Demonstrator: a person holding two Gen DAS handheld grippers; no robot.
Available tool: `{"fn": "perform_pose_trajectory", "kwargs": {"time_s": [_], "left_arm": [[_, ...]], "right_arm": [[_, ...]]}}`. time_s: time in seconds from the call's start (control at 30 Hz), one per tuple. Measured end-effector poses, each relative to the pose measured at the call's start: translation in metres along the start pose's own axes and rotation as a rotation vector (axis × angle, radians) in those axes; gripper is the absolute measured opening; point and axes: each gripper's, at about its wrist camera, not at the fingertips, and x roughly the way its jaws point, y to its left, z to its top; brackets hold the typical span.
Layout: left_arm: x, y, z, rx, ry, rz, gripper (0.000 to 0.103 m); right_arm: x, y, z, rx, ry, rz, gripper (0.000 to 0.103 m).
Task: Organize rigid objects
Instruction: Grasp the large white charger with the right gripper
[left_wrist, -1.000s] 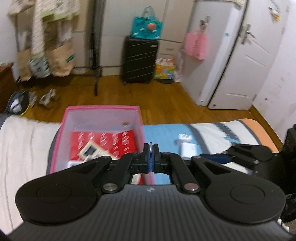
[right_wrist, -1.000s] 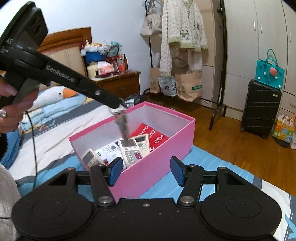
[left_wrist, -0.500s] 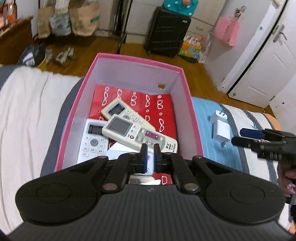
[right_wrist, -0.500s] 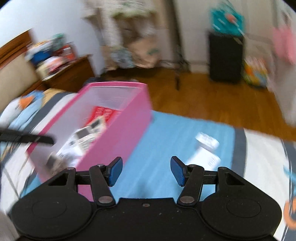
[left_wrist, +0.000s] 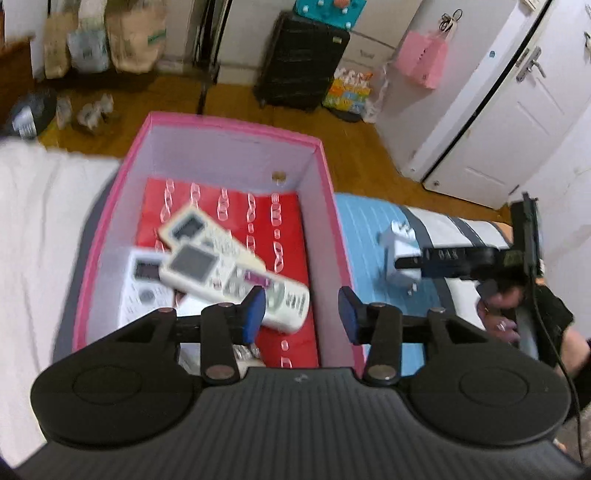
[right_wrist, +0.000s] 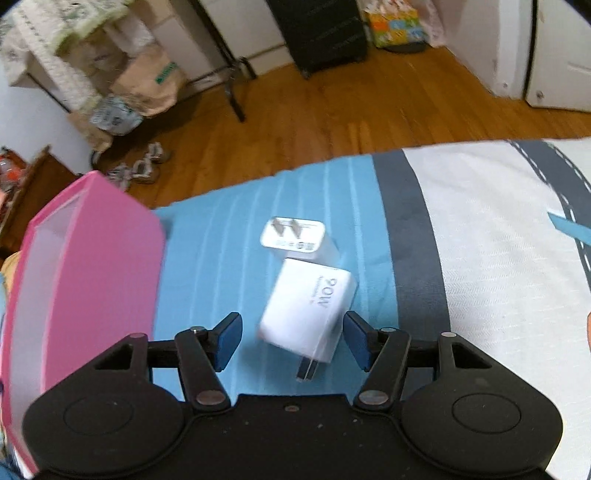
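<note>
remotes (left_wrist: 236, 273) are already in your pink box (left_wrist: 229, 127); two chargers (right_wrist: 308, 312) are left on the bed. right gripper (right_wrist: 291, 341) jaws apart around one, left gripper (left_wrist: 301, 314) apart, empty.

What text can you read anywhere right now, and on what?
"90W": on the near charger, seen upside down.
Small print beside it: too blurred to read.
Marks on the far charger, plug face: too small.
Remotes in the pink box: labels blurred.
Green print on a paper bag: unreadable.
</note>
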Motion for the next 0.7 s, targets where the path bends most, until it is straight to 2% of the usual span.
{"fn": "perform_pose_trajectory", "kwargs": {"time_s": [0.17,0.3,0.4,0.6,0.7], "left_arm": [[0.013,0.022,-0.002,-0.015,0.000,0.110,0.042],[0.021,0.037,-0.004,-0.057,0.021,0.101,0.042],[0.023,0.039,-0.008,-0.055,0.028,0.094,0.042],[0.023,0.048,-0.013,-0.058,0.034,0.096,0.043],[0.022,0.053,-0.013,-0.073,0.037,0.091,0.043]], "right_arm": [[0.015,0.008,0.011,-0.012,-0.002,-0.068,0.070],[0.023,0.015,0.007,-0.034,-0.023,-0.106,0.074],[0.017,0.022,-0.002,-0.112,-0.047,-0.162,0.064],[0.002,0.021,-0.018,-0.181,0.018,-0.114,0.063],[0.003,0.023,-0.023,-0.203,0.007,-0.125,0.064]]}}
